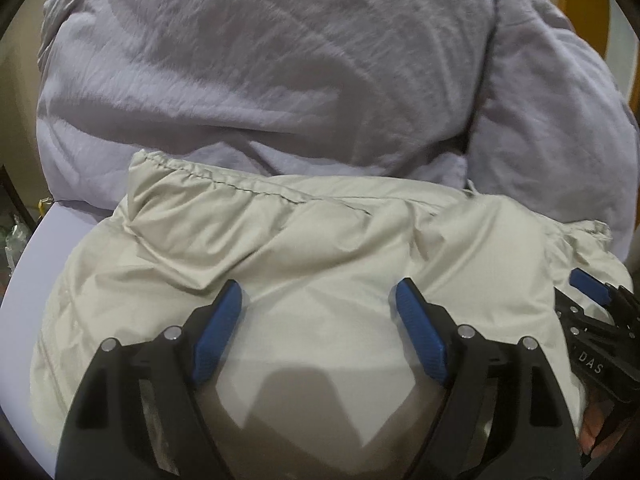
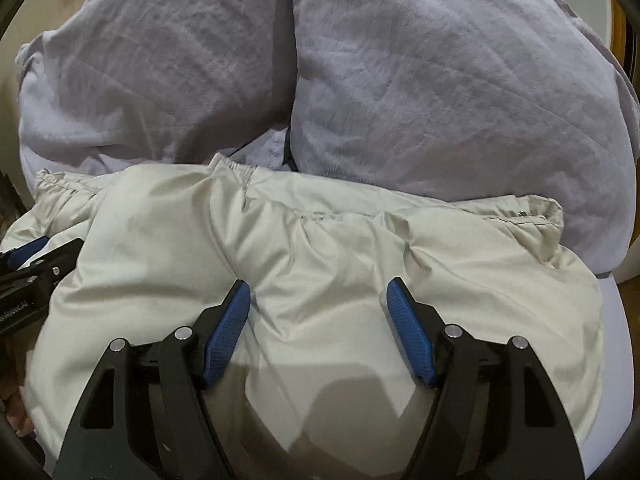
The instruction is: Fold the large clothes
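- A cream puffer jacket (image 1: 304, 248) lies folded into a thick bundle on a pale lilac bed sheet (image 1: 44, 248), filling the near half of both views
- Its gathered, stitched hem (image 1: 224, 184) runs along the far edge of the bundle, up against two lilac pillows (image 2: 440, 80) that sit side by side just behind it
- The left tool (image 1: 318, 300) is over the near part of the jacket, its blue pads (image 1: 218, 336) spread wide apart with nothing gripped between them
- The right tool (image 2: 318, 300) is likewise over the jacket, wide open and empty, blue pads (image 2: 408, 332) apart
- In the left view the right tool shows at the right edge, just beside the left one; in the right view the left tool shows at the left edge
- Whether the fingertips press into the fabric or sit just above it cannot be told
- Orange-brown woodwork (image 1: 580, 12) shows past the pillows on the right
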Tool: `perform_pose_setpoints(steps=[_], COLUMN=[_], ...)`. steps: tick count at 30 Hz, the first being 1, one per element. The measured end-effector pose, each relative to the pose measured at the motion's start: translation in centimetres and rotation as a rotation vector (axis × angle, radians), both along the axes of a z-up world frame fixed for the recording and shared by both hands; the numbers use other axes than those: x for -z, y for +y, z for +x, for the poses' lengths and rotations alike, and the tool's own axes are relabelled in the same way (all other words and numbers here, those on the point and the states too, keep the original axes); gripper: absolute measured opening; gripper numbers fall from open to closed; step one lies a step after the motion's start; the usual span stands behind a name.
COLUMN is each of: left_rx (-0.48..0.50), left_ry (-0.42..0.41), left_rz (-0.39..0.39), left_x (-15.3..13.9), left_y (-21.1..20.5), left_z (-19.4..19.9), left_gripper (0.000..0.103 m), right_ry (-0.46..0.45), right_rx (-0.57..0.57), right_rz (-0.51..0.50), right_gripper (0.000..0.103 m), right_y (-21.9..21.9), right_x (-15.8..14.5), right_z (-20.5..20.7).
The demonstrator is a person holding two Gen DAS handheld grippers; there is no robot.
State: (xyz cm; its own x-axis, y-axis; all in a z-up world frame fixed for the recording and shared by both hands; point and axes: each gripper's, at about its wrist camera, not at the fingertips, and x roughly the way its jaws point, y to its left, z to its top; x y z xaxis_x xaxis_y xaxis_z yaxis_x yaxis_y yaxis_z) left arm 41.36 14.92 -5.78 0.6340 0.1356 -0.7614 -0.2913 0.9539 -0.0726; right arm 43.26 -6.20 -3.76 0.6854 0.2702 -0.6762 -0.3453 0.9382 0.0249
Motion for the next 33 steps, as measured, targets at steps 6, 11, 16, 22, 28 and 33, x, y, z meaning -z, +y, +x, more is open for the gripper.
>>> perform_pose_setpoints(steps=[6,11,16,22,28,33], left_rx=[-0.025,-0.042,-0.052,-0.063,-0.071,-0.065], left_ry=[0.009,0.021,0.026,0.022,0.023,0.061], left_rz=[0.007,-0.002,0.001,0.014,0.023,0.028], left_x=[1.1,2.0,2.9,3.6,4.4,3.3], left_y=[0.8,1.1,1.1,1.1,0.7,0.7], left_z=[1.5,2.9,4.1,4.8,5.1,3.9], left_gripper=[0.081,0.083,0.085,0.086,0.086,0.086], right_ry=[-0.005,-0.002,-0.001,-0.014,-0.009,0.035], right_rx=[0.011,0.021,0.028,0.037,0.041,0.057], right_rz=[0.015,0.032,0.048,0.053,0.052,0.026], right_gripper=[0.076,0.077,0.079,0.08,0.081,0.08], right_y=[0.6,1.0,1.4,1.8,2.2,2.6], right_x=[1.1,1.8,2.5,3.1,4.1,3.5], right_z=[1.9,3.4,4.4,5.0,5.6,6.2])
